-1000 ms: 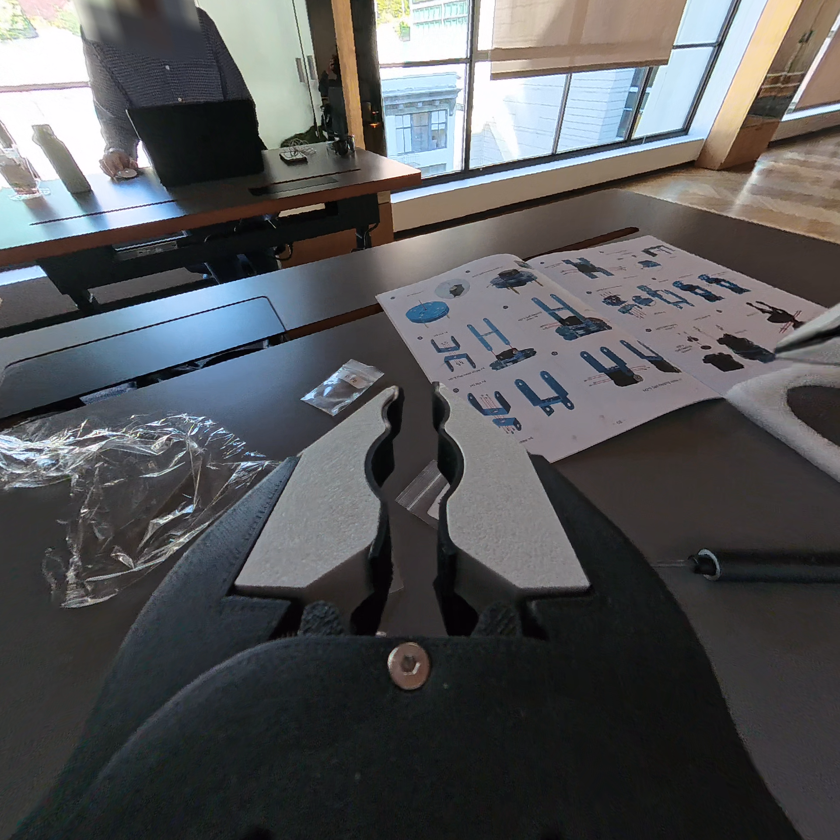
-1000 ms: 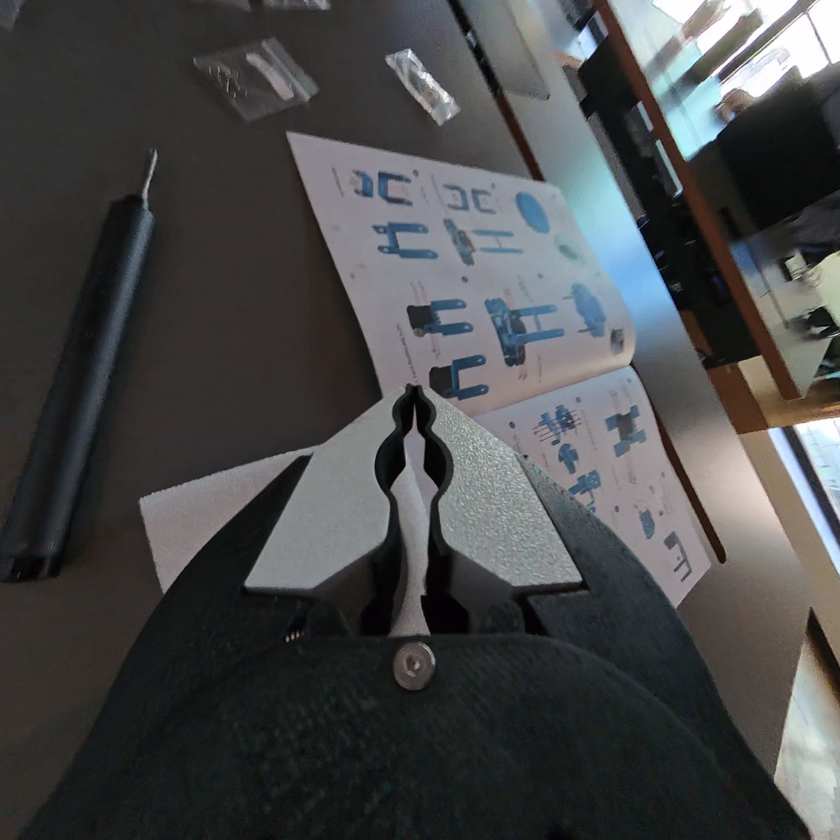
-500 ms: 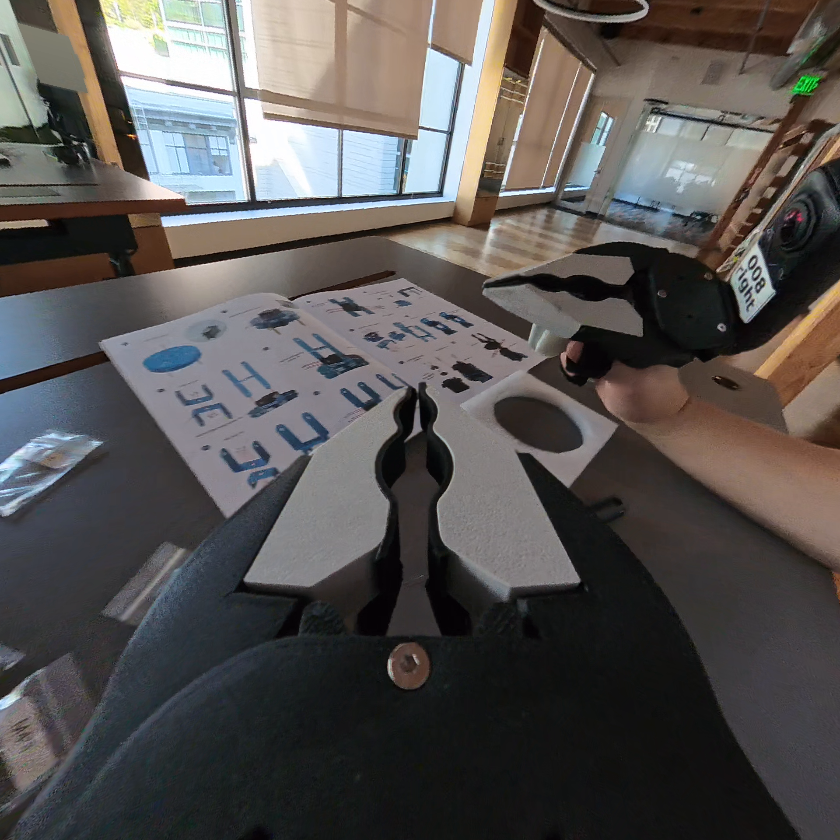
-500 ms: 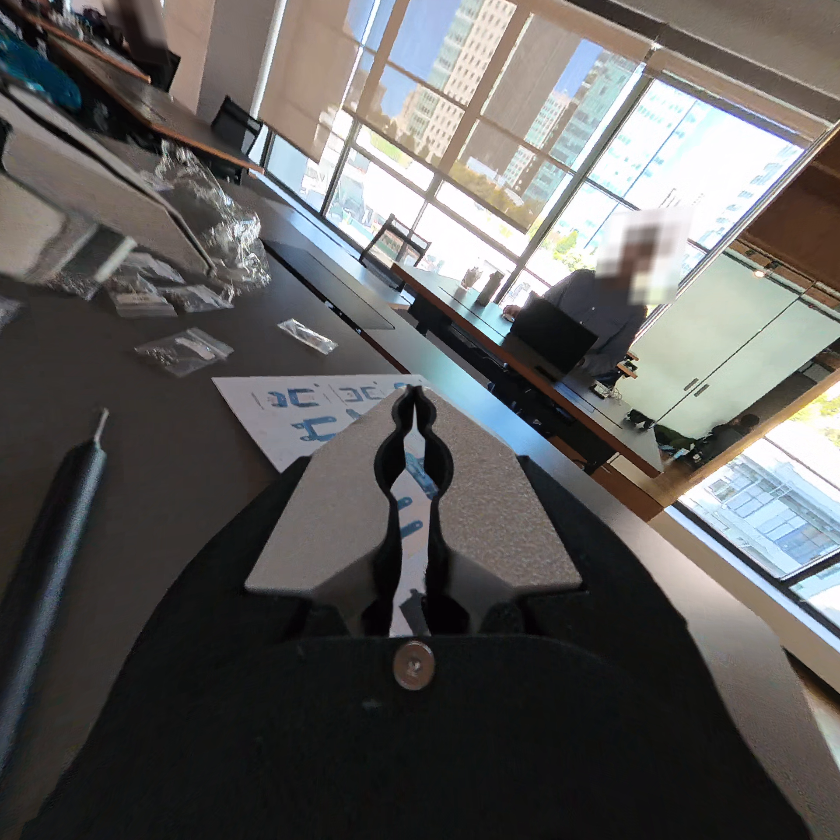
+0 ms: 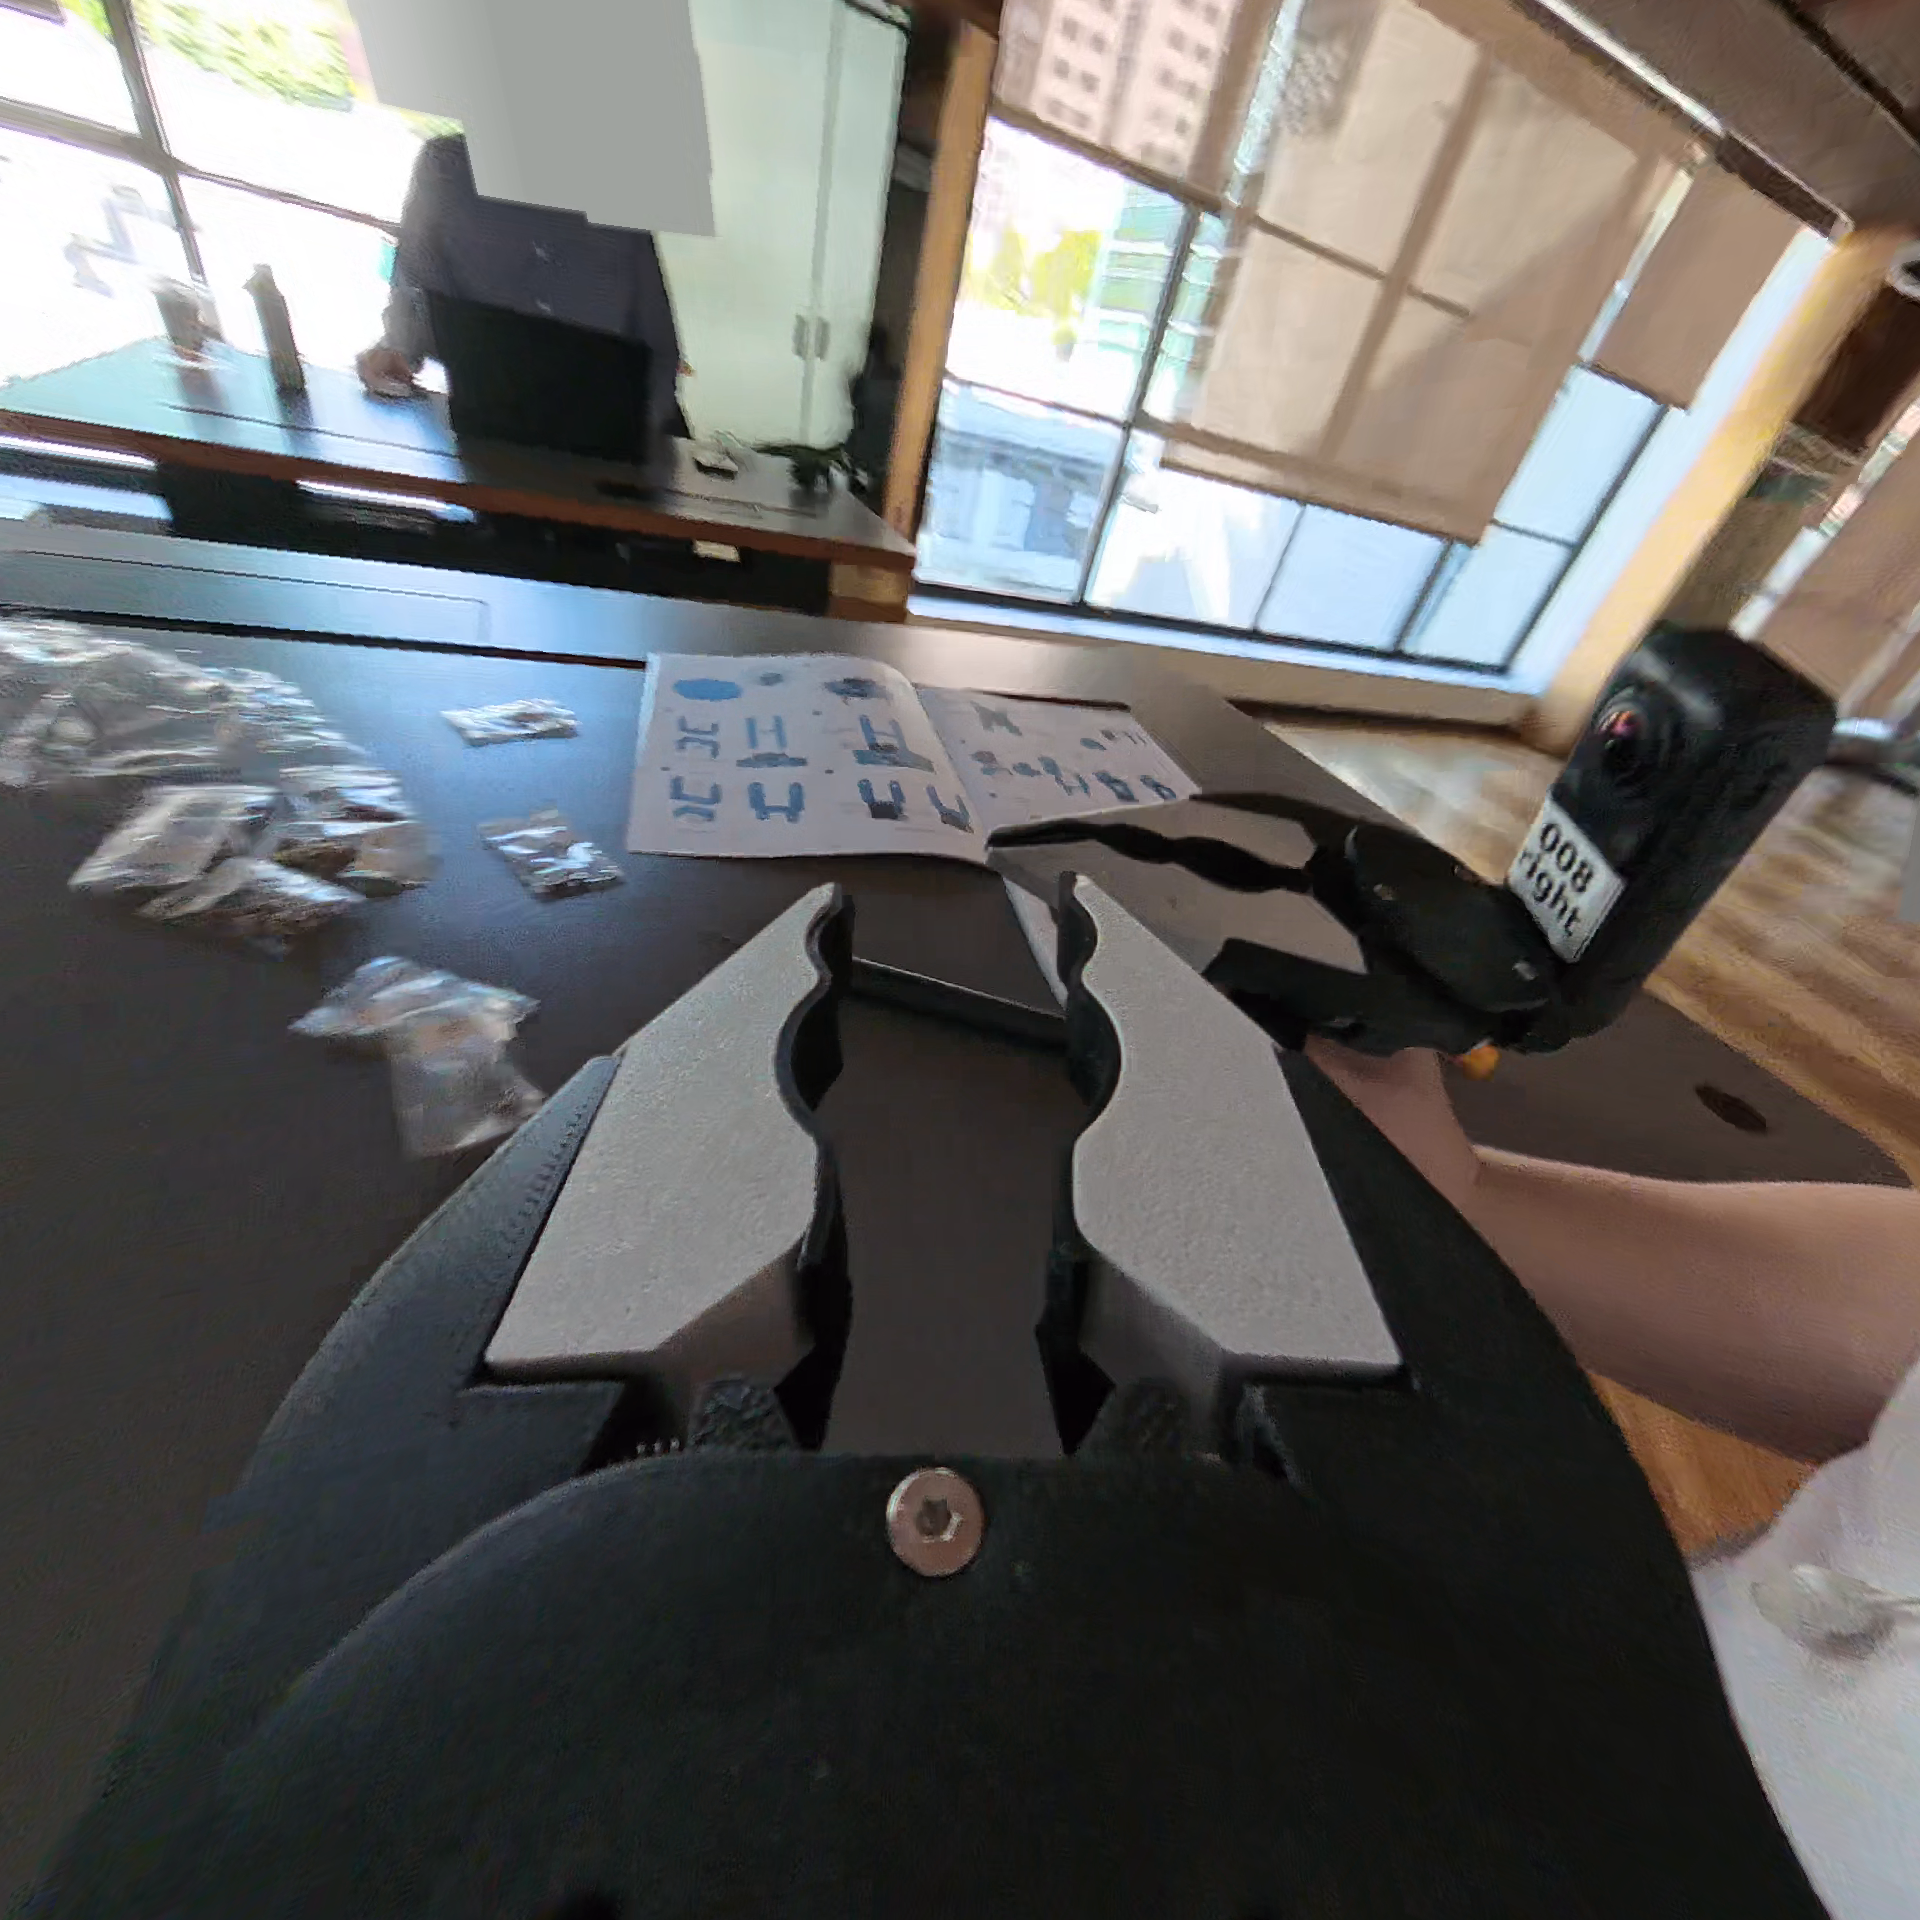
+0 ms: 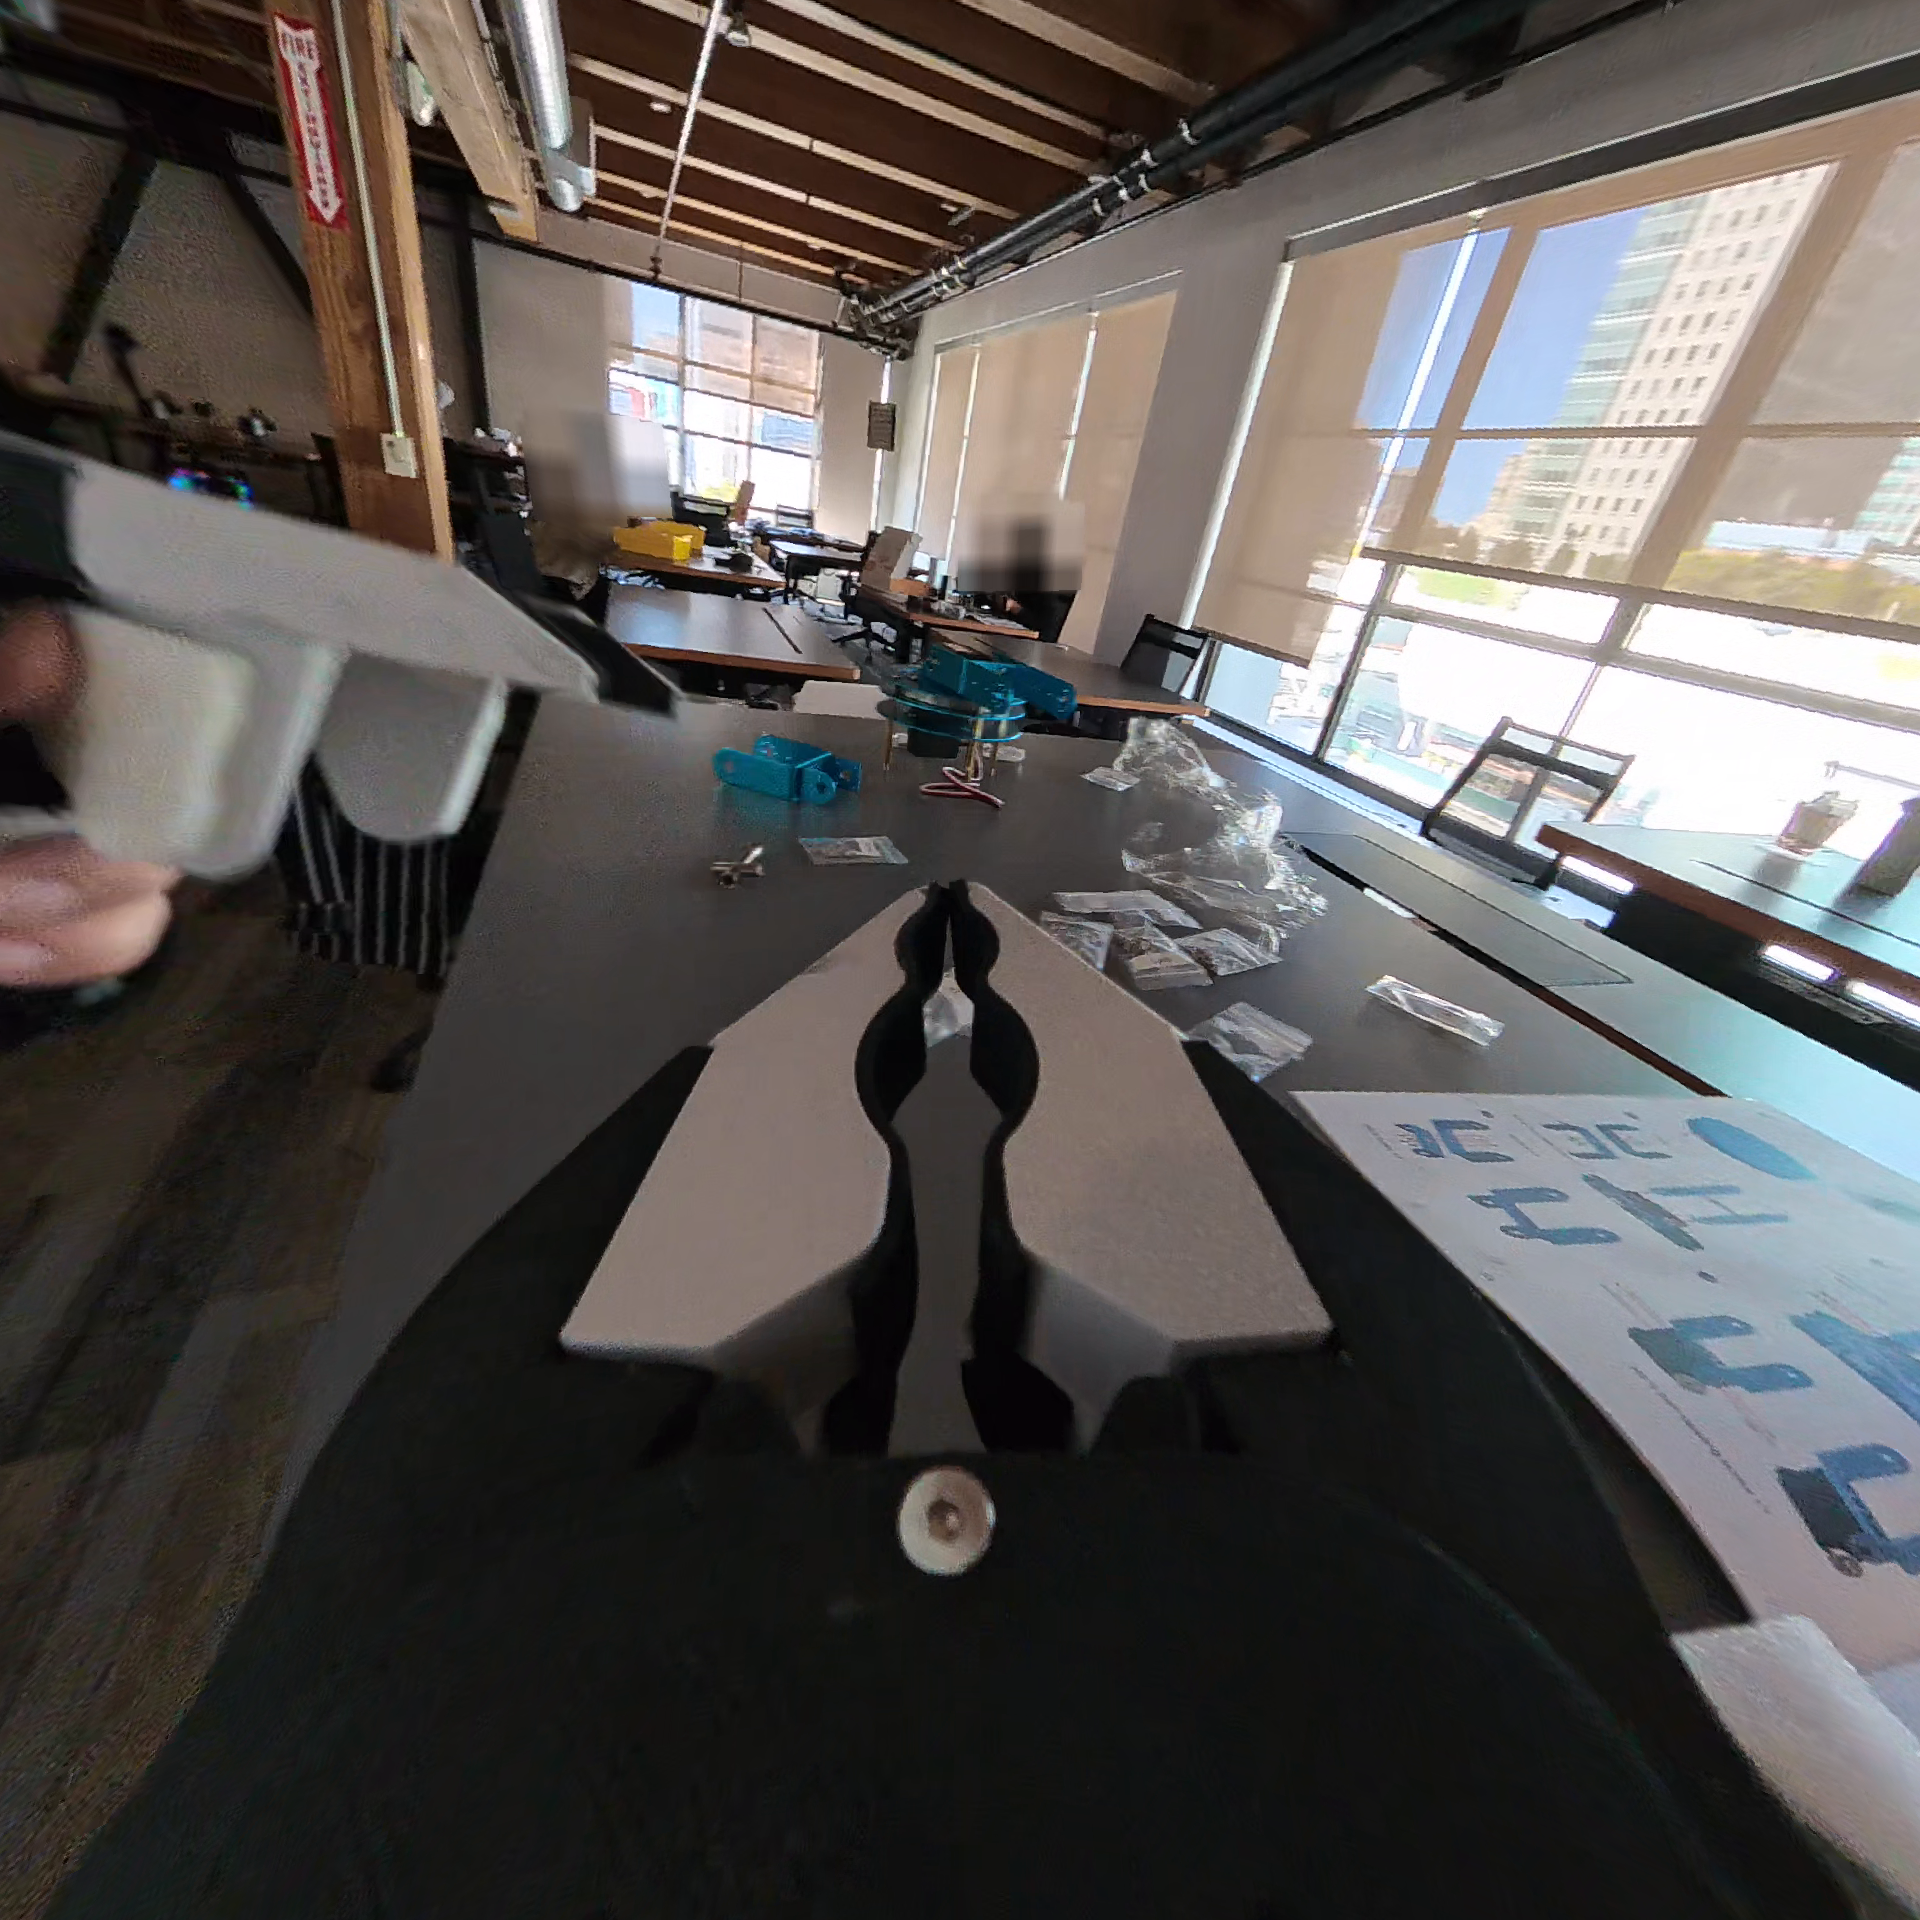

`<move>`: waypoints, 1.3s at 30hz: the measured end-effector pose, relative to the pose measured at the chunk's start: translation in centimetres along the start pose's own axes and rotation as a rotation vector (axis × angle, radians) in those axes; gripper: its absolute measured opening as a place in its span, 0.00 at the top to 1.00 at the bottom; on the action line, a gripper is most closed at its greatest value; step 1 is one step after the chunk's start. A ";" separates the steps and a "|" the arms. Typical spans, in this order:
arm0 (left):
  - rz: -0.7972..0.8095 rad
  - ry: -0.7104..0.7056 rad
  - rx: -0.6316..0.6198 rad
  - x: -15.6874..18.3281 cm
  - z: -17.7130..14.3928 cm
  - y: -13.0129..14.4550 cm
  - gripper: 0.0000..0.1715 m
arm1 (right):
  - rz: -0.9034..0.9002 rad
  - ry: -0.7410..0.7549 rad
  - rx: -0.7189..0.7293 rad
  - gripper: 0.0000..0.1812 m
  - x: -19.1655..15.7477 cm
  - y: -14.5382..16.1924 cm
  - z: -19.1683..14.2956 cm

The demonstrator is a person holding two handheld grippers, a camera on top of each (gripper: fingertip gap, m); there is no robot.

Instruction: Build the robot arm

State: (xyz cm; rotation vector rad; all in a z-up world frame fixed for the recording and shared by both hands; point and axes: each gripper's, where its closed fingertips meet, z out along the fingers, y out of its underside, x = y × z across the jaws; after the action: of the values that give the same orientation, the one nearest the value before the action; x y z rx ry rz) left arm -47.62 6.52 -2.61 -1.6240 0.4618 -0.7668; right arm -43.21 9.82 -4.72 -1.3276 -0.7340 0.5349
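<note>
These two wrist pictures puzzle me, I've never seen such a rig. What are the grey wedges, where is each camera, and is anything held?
The grey wedges are the fingers of two hand-held grippers; each camera sits on its gripper and looks along them. In the left wrist view the left gripper is open and empty above a dark table; the right gripper, in a person's hand, shows beside it. In the right wrist view the right gripper is shut, holding nothing. On the table lie an open instruction booklet, small clear parts bags, crumpled plastic wrap and blue metal brackets.
</note>
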 end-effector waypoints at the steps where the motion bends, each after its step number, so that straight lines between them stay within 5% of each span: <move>1: -0.006 -0.080 0.018 -0.7 -2.6 -0.7 0.77 | 0.010 -0.038 0.006 1.00 -0.9 -0.1 0.1; 4: -0.004 -0.348 0.004 -3.3 -11.4 -1.4 0.71 | 0.119 -0.179 0.030 1.00 -3.8 -0.3 0.4; 9: 0.007 -0.762 0.037 -6.8 -28.1 1.0 0.74 | 0.074 -0.227 -0.026 0.95 -5.9 1.0 2.1; 14: -0.056 -0.930 0.059 -10.7 -40.6 3.6 0.77 | -0.032 -0.160 -0.121 0.82 -9.6 1.3 6.8; 20: 0.015 -0.957 -0.013 -17.0 -52.4 4.5 0.81 | -0.155 -0.216 -0.074 0.79 -24.1 -1.4 19.6; 23: 0.040 -0.981 -0.106 -21.0 -58.7 4.8 0.84 | -0.084 -0.327 -0.146 0.72 -32.6 -0.3 27.0; 30: 0.023 -0.960 -0.015 -32.6 -67.4 1.9 0.96 | 0.065 -0.384 -0.282 0.71 -42.1 3.4 36.8; 34: -0.001 -0.934 0.011 -41.9 -68.7 0.4 0.97 | -0.024 -0.399 -0.335 0.73 -43.7 5.0 43.0; 39: 0.047 -0.983 0.022 -53.8 -70.0 -2.9 0.99 | 0.013 -0.480 -0.280 0.77 -46.0 4.9 54.8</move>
State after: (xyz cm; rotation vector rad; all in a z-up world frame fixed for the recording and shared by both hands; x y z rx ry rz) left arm -134.90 -6.21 -7.55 -1.7411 -0.2177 0.1159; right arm -114.34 14.00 -13.14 -1.4792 -1.2301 0.7972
